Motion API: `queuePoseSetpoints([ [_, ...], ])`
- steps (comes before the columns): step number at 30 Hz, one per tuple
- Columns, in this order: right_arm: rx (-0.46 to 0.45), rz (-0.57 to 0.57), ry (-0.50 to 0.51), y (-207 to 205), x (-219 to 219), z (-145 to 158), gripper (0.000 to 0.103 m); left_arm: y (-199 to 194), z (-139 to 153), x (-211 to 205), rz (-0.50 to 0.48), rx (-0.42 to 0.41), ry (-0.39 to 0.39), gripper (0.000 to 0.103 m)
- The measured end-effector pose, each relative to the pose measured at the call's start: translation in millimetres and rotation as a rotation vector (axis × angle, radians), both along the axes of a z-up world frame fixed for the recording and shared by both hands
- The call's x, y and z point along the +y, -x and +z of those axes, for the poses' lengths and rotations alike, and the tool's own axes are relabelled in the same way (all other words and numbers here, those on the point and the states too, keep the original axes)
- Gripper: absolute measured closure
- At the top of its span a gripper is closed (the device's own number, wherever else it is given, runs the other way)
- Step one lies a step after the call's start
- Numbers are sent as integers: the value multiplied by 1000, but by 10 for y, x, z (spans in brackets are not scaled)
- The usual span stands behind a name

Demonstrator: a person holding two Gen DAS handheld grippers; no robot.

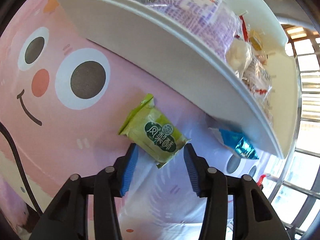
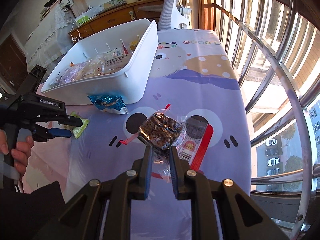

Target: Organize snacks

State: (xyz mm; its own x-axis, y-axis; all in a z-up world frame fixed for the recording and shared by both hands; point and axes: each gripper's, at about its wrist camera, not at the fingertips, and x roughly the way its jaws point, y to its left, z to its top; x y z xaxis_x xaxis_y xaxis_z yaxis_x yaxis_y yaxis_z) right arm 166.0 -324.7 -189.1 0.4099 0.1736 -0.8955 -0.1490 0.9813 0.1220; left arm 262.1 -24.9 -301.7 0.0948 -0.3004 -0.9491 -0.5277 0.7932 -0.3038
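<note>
The right claw (image 2: 161, 150) is gripping the dark snack (image 2: 161, 130), seemingly lifted; the left claw (image 1: 160, 150), spread, is straddling the green packet (image 1: 154, 130). Next: carrying into the white bin (image 2: 140, 76).

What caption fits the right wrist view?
Right tool lifts a dark wrapped snack near the white bin.

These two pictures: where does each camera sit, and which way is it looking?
Left wrist view: sits on the left gripper, looking steeply down past its open blue-padded fingers at a green foil snack packet on the pink cartoon tablecloth.
Right wrist view: sits on the right gripper, which pinches a dark snack in clear wrap; a hand holding the left gripper shows at the left.
Shared: the white plastic bin, blue foil packet and green packet.
</note>
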Motion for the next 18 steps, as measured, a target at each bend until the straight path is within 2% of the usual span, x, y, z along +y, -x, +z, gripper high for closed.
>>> queuePoseSetpoints([
  [12,6,-54,37,105,35,140,87,-136,-39,-8,82,34,-68,52],
  [14,4,-55,45,119,54,163,87,-137,-16,-49,98,30,-98,55],
  [15,3,-56,49,130,58,168,87,-129,-4,-61,94,32,-120,60],
  [18,5,-65,56,165,66,187,87,-127,18,-158,79,28,-154,63],
])
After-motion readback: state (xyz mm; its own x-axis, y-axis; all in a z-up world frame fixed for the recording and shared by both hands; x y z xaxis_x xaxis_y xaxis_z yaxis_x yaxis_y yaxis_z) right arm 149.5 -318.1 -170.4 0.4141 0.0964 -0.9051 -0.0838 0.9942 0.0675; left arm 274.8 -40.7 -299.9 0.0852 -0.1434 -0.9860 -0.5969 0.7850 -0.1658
